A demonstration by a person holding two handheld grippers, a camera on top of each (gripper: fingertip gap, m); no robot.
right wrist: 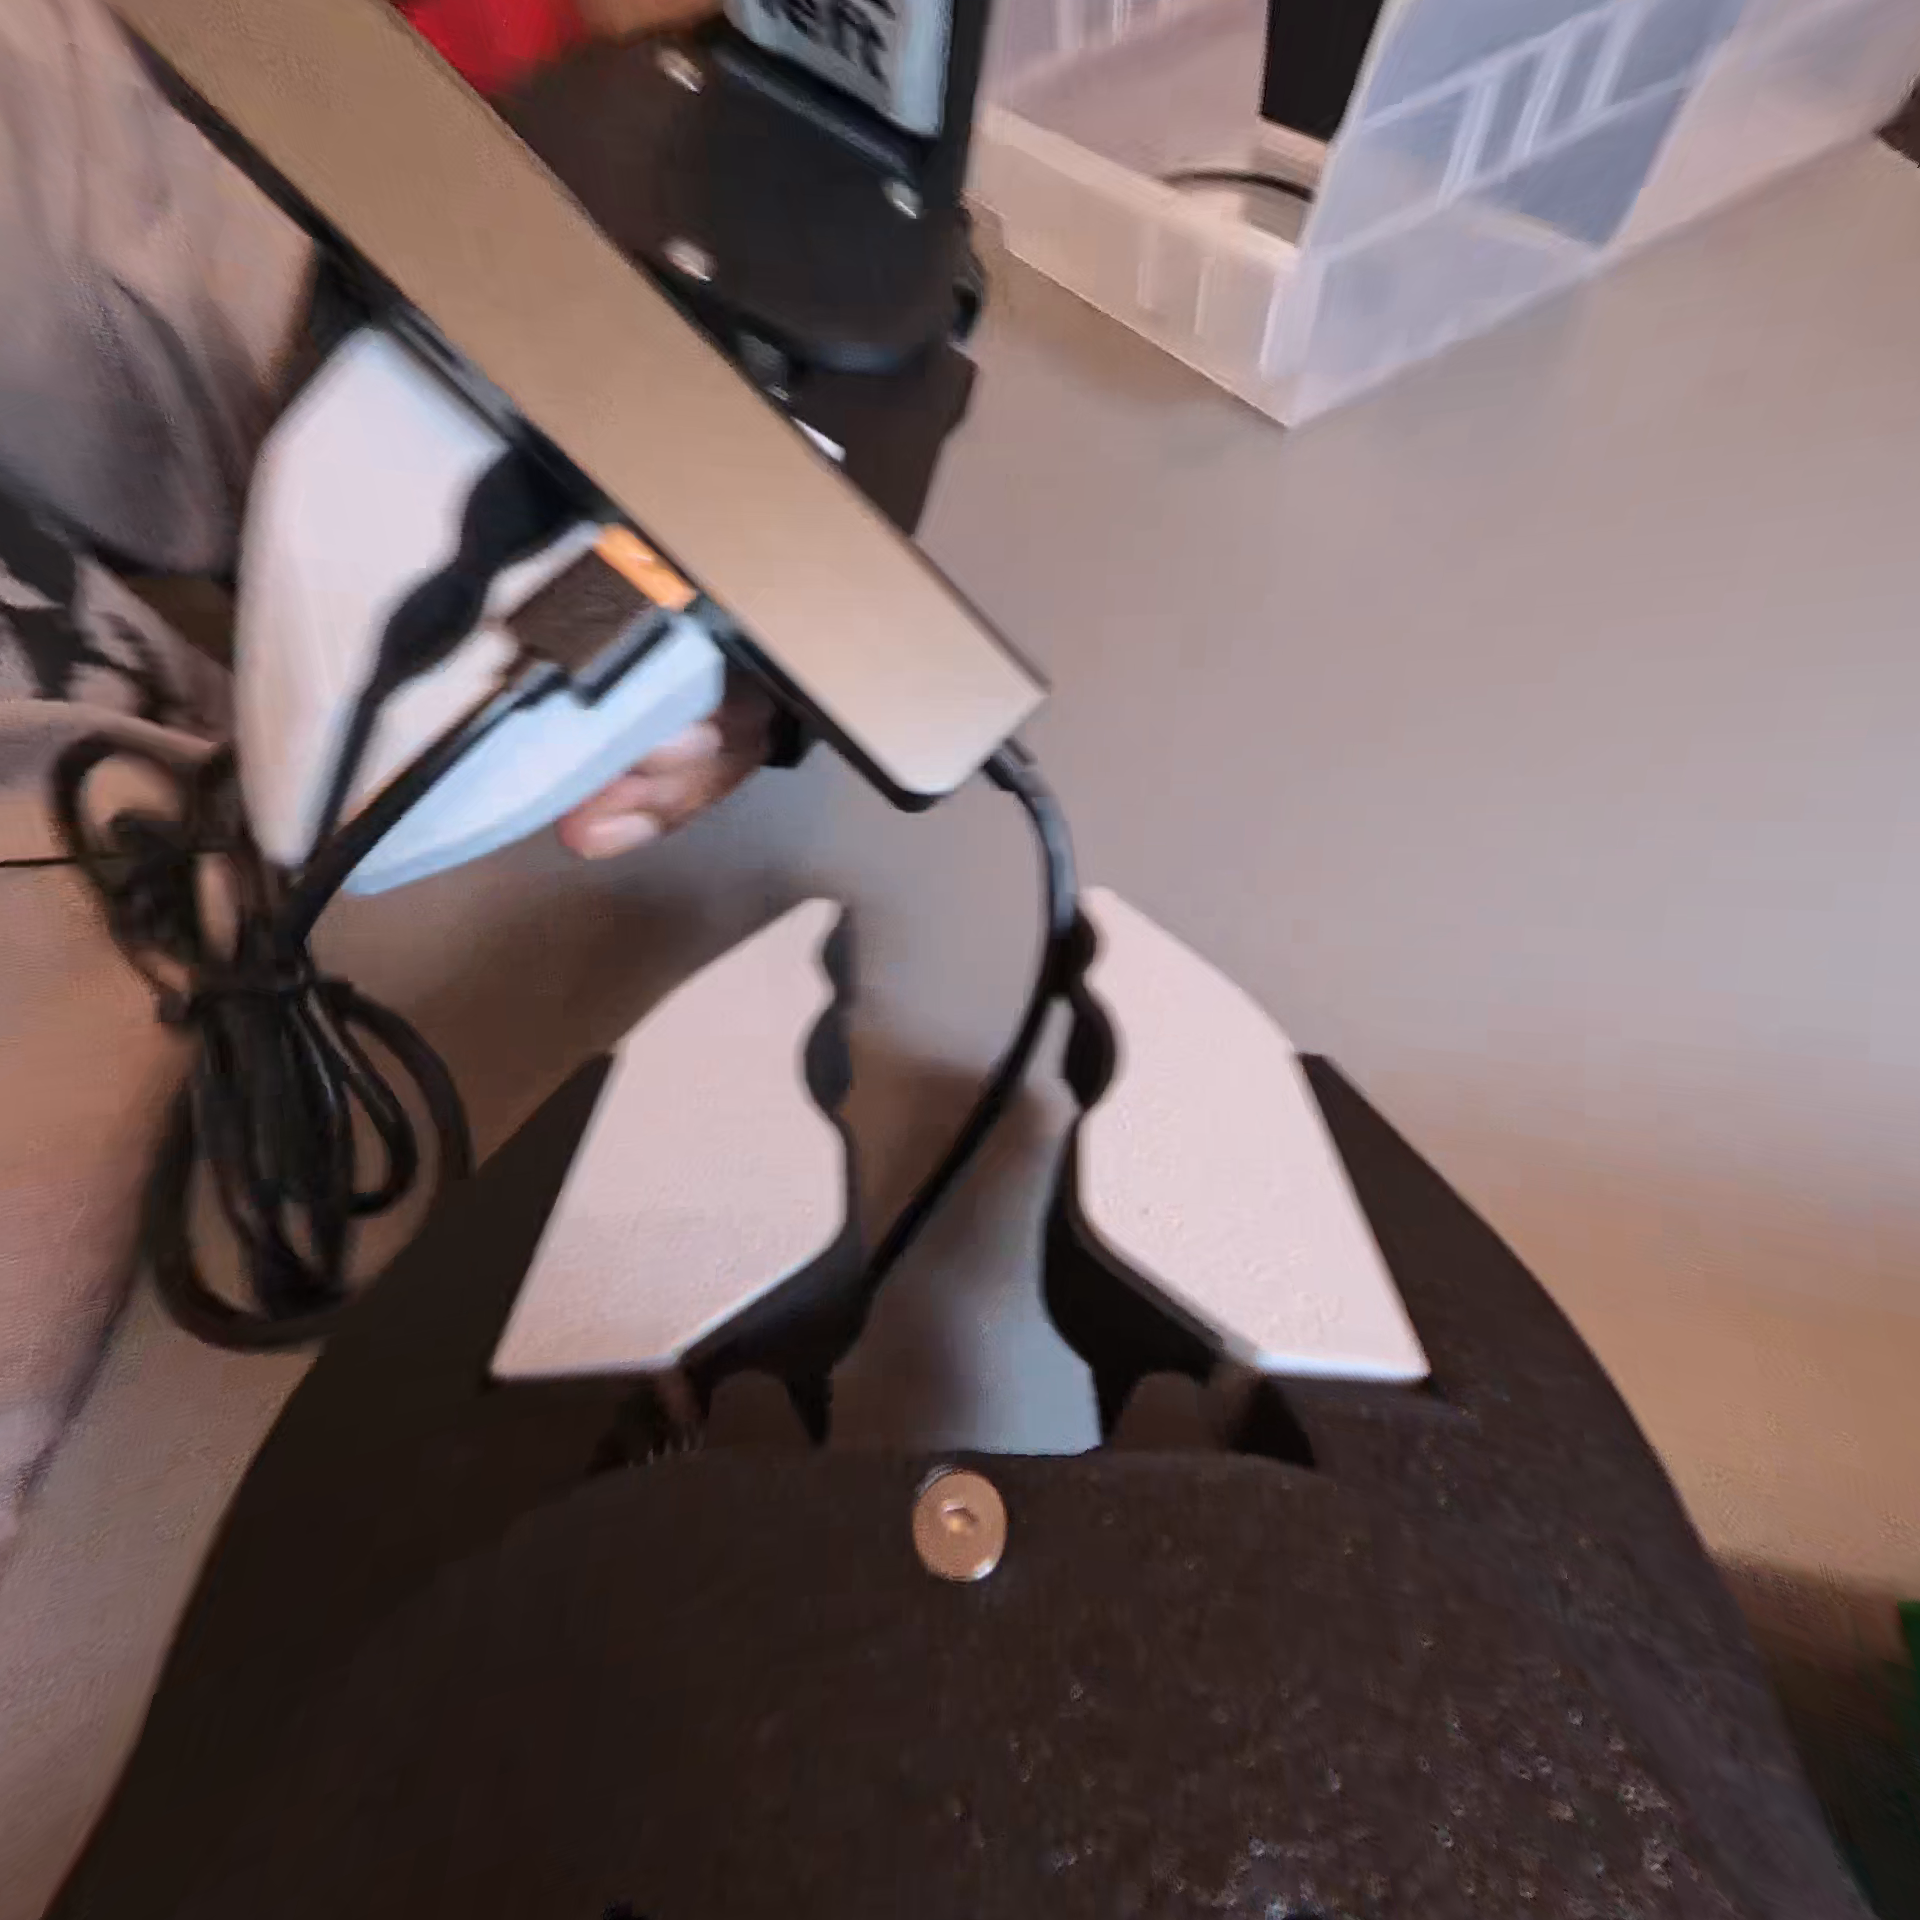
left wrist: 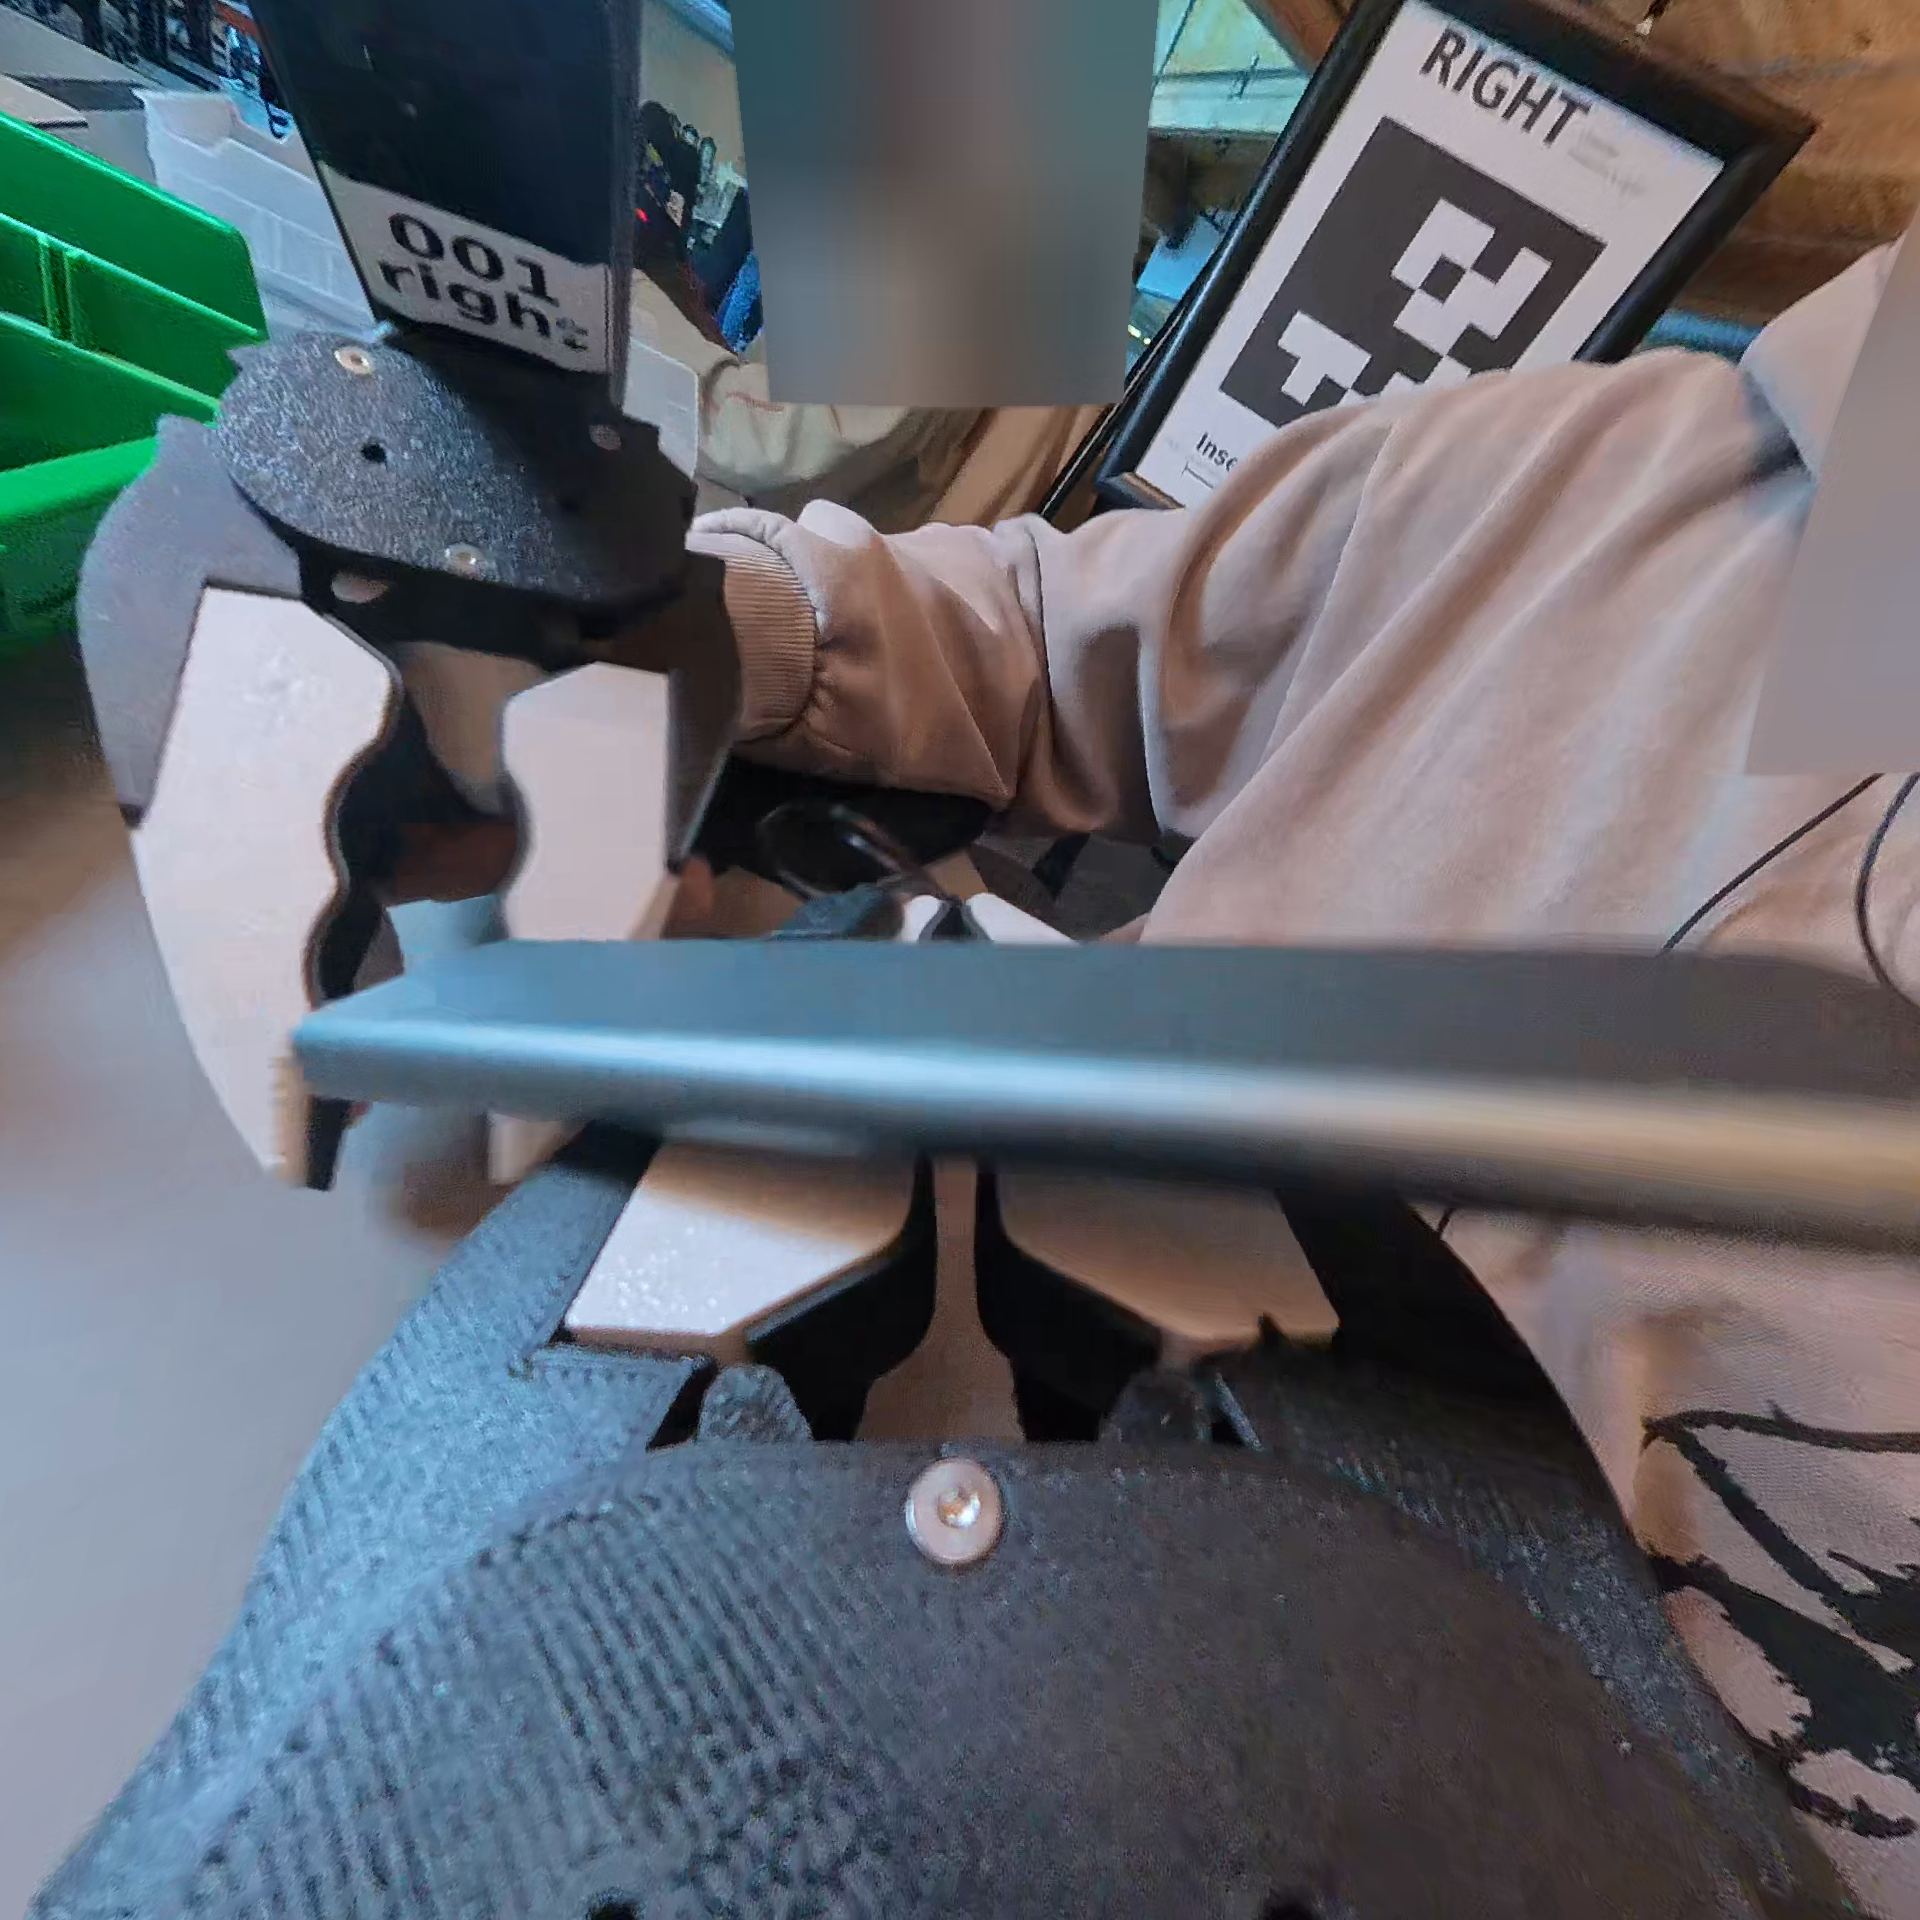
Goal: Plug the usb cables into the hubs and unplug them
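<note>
A long grey USB hub (left wrist: 1039, 1049) lies crosswise in my left gripper (left wrist: 961, 1174), which is shut on it and holds it above the table. In the right wrist view the hub (right wrist: 665, 436) runs diagonally, with the left gripper's white fingers (right wrist: 353, 582) clamped on it. A black plug with an orange tag (right wrist: 608, 597) sits against the hub's side; I cannot tell if it is seated. The hub's black cable (right wrist: 1039, 914) leaves its near end and passes between the fingers of my right gripper (right wrist: 961, 914), which is open. The right gripper (left wrist: 436, 914) also shows in the left wrist view, just past the hub's end.
A bundled black cable (right wrist: 270, 1091) hangs at the left. A clear plastic box (right wrist: 1507, 187) stands at the back right on the beige table (right wrist: 1507, 779). A green bin (left wrist: 104, 312), a framed marker sign (left wrist: 1455, 260) and a person's beige sleeve (left wrist: 1351, 644) are close by.
</note>
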